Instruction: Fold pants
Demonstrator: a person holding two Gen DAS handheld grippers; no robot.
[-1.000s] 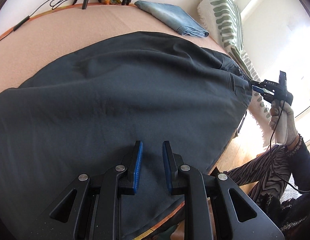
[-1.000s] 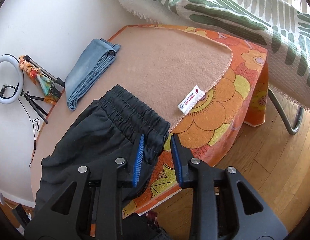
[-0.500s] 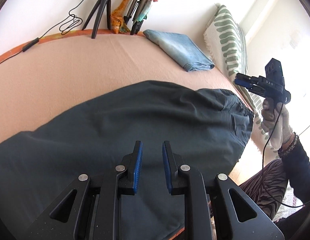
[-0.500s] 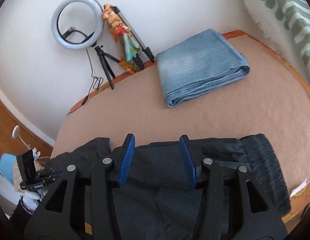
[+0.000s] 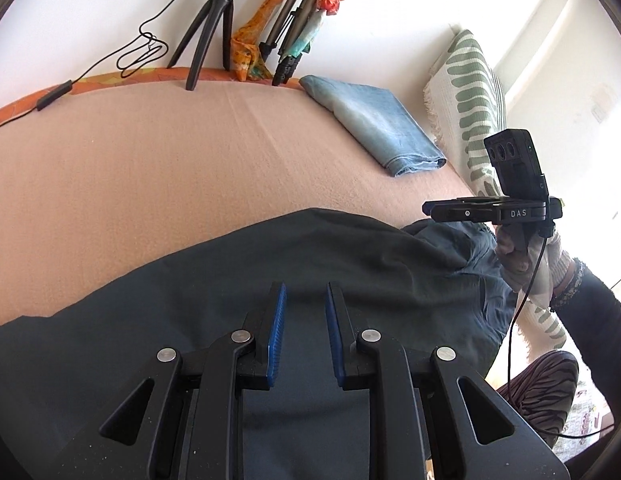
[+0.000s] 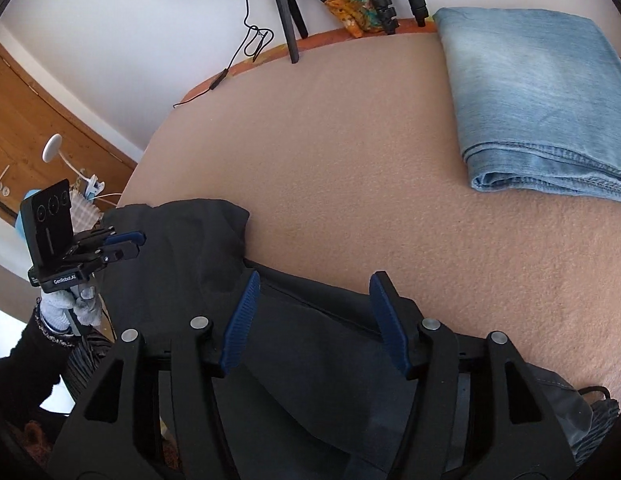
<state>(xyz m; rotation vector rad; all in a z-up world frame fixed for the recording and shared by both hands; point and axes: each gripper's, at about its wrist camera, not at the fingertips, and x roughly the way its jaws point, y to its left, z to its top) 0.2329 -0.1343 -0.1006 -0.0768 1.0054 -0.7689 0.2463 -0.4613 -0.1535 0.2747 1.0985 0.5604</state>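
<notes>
Hovering over the dark pants (image 6: 310, 380), the right gripper (image 6: 316, 300) has just been opening; its fingers (image 6: 242, 316) stand wide with nothing pinched between them. The left gripper (image 5: 304, 312) keeps a narrow gap between its fingers (image 5: 276, 332), empty, above the same cloth. The pants lie partly folded along the near edge of the tan counter (image 5: 190, 168), well apart from folded jeans (image 6: 530, 108) at the far side.
</notes>
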